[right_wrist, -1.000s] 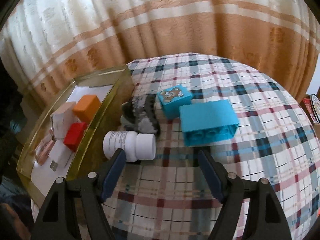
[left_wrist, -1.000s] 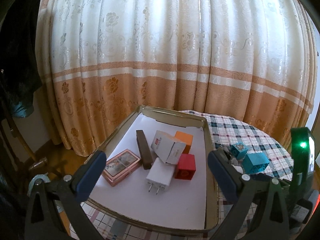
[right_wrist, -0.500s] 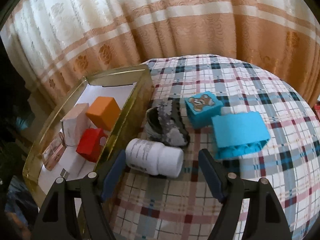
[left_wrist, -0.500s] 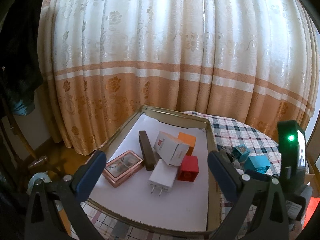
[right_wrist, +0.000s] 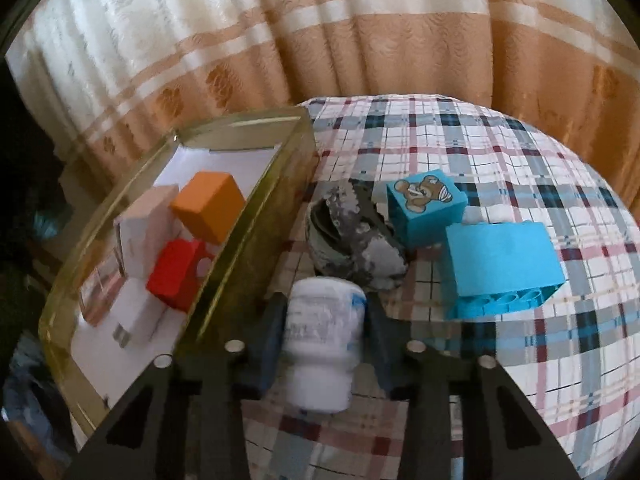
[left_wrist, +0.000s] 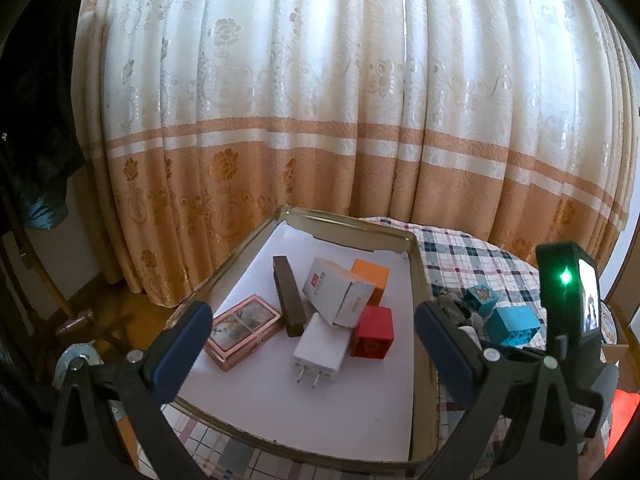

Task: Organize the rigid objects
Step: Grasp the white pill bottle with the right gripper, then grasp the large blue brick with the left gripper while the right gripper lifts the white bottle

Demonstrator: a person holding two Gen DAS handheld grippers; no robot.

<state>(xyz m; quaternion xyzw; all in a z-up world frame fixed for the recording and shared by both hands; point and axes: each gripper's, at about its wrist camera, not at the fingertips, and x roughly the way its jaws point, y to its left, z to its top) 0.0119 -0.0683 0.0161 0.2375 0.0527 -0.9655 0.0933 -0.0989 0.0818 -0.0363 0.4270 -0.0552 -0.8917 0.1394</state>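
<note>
A white pill bottle [right_wrist: 324,336] lies on the plaid tablecloth just right of the gold tray [right_wrist: 240,120]. My right gripper [right_wrist: 324,308] is closing on it, and its pads press the bottle's two sides. Just beyond the bottle are a blue bear cube [right_wrist: 426,204] and a large blue brick [right_wrist: 504,264]. My left gripper [left_wrist: 308,316] hangs open over the tray [left_wrist: 352,228], holding nothing. In the tray lie a red block [left_wrist: 374,332], an orange block [left_wrist: 372,280], a white box [left_wrist: 340,296], a white charger [left_wrist: 320,352], a brown bar [left_wrist: 288,296] and a card deck [left_wrist: 242,330].
A crumpled grey patterned cloth [right_wrist: 356,240] lies between the bottle and the bear cube. Peach and cream curtains [left_wrist: 320,120] hang close behind the round table. The right gripper's black body with a green light [left_wrist: 566,300] rises at the right of the left wrist view.
The right gripper has slid in around the white bottle and shut on it; the bottle now points along the fingers. The left gripper has stayed still and open.
</note>
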